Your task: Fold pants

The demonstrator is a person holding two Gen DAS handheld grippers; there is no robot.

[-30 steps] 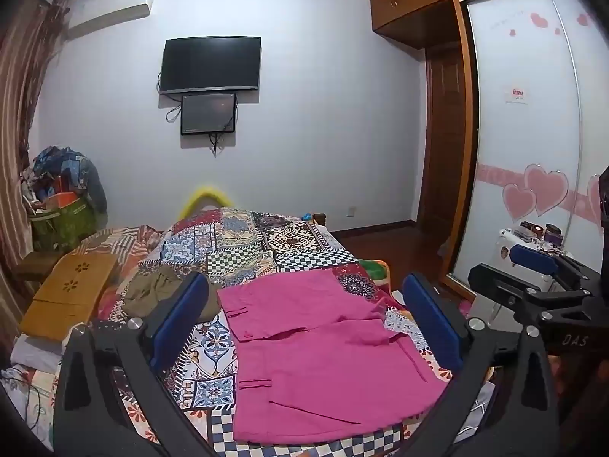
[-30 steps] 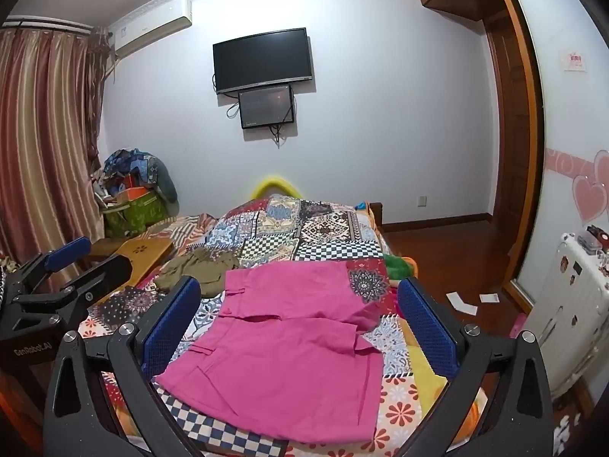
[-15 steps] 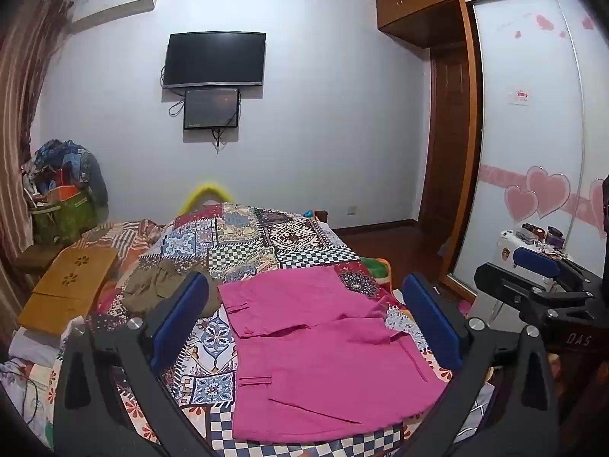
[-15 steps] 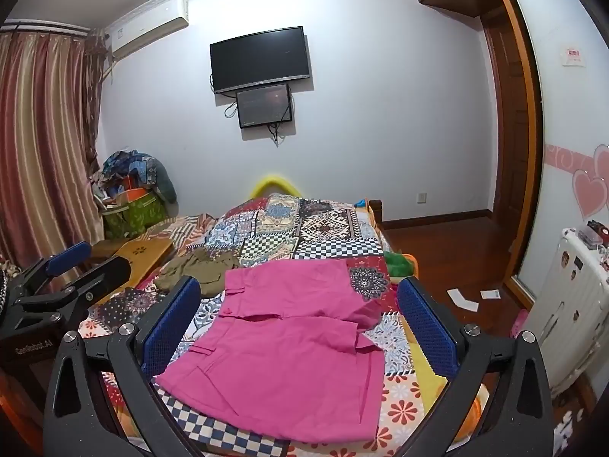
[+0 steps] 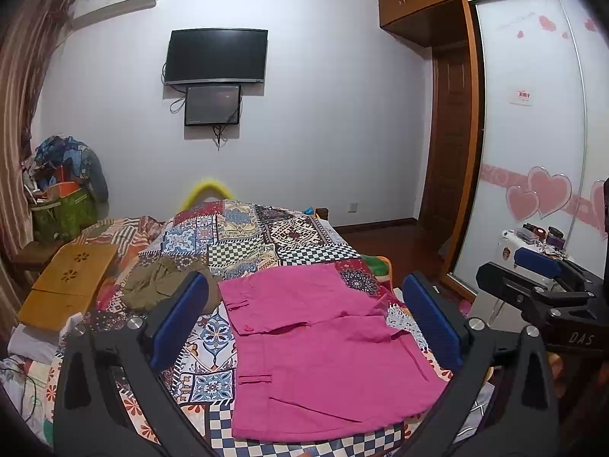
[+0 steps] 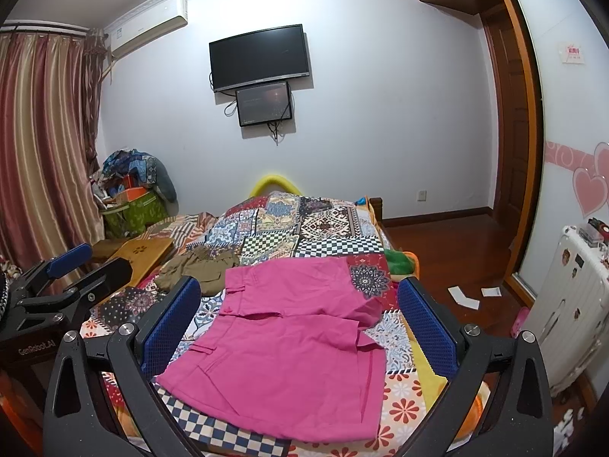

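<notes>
Pink pants (image 5: 323,346) lie spread flat on the patchwork bedspread (image 5: 243,236), waistband toward the left, legs toward the right; they also show in the right wrist view (image 6: 293,342). My left gripper (image 5: 304,323) is open and empty, held above the near edge of the bed. My right gripper (image 6: 300,327) is open and empty too, beside it on the right. The right gripper shows at the right edge of the left wrist view (image 5: 548,289), and the left gripper at the left edge of the right wrist view (image 6: 57,289).
An olive garment (image 5: 163,285) lies crumpled left of the pants. A wooden lap tray (image 5: 68,285) sits at the bed's left. A white suitcase (image 6: 571,304) stands on the right by the wardrobe. Paper scraps (image 6: 464,297) lie on the wood floor.
Both views have shifted only slightly; the pants lie as before and both grippers stay open.
</notes>
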